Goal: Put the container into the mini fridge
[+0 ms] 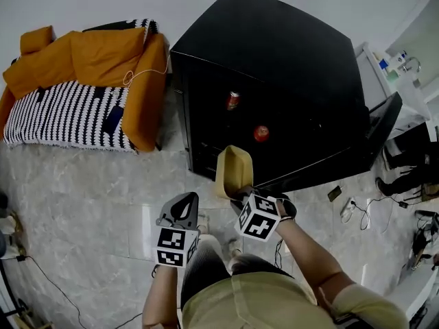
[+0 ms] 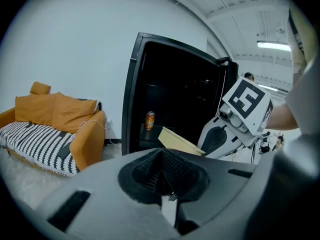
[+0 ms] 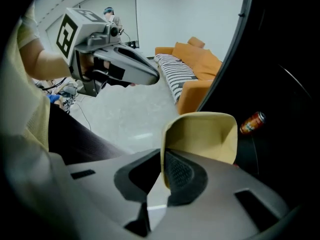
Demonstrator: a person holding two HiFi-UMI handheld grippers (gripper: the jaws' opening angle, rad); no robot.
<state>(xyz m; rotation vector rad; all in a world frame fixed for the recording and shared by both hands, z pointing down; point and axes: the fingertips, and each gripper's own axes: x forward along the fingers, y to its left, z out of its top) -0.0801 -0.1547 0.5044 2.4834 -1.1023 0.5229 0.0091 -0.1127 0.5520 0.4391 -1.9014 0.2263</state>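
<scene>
Starting far left of the mini fridge (image 1: 274, 60): an orange sofa (image 1: 82, 81) with a striped throw sits against the wall, well clear of the action.

Next over, the left gripper (image 1: 184, 201) hangs in front of the fridge and off its left corner. Its own view shows the jaws pressed together with nothing between them (image 2: 162, 171), so it's just along for the ride.

Then the bit that matters. The right gripper (image 1: 240, 192) is clamped on one wall of the tan container (image 1: 233, 170), one pad on the hollow side and the other on the outside (image 3: 162, 176). The container (image 3: 210, 134) sticks out ahead of the jaws, long axis pointing roughly at the fridge's open front, and it's held on edge with the hollow side turned back toward the gripper. It looks to be right at the mouth of the fridge, low down, not inside yet as far as I can tell.

So the right hand is clearly the nearer one. I'd guess the move is a straight push forward along that axis, plus levelling it out before it goes down.

Inside the fridge there's an orange can (image 1: 232, 100) on a shelf and something red (image 1: 260, 133) a bit right of it, both past the container's front end, so watch for a bump there.

The fridge door (image 1: 381, 125) is swung open on the right side.
</scene>
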